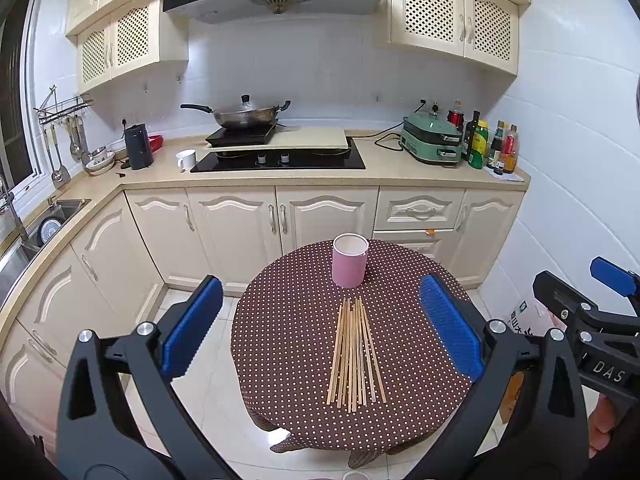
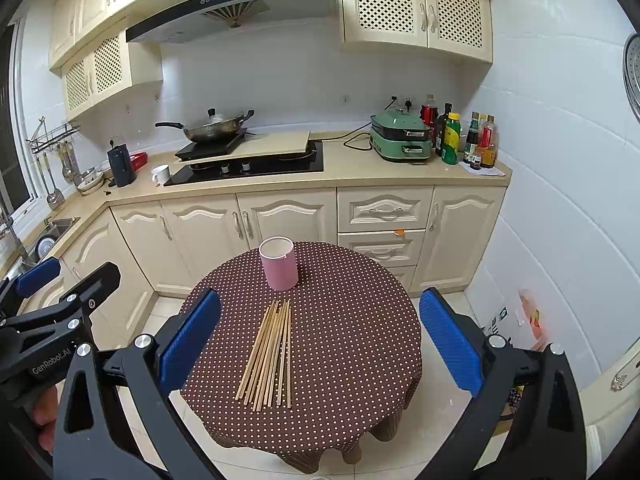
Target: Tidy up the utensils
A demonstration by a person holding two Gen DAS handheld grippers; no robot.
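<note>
Black angular frames with silver screws are carrying ribbed blue pads (image 1: 450, 326) on both the left gripper (image 1: 322, 326) and right gripper (image 2: 320, 338); white "GenRobot.AI" lettering is showing.

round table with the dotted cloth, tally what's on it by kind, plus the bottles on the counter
On the brown polka-dot round table:
pink cylindrical holder: 1
bundle of thin wooden chopsticks: 1, sticks overlap too much to count
On the beige counter:
cluster of sauce and oil bottles: about 7
Total: about 9
</note>
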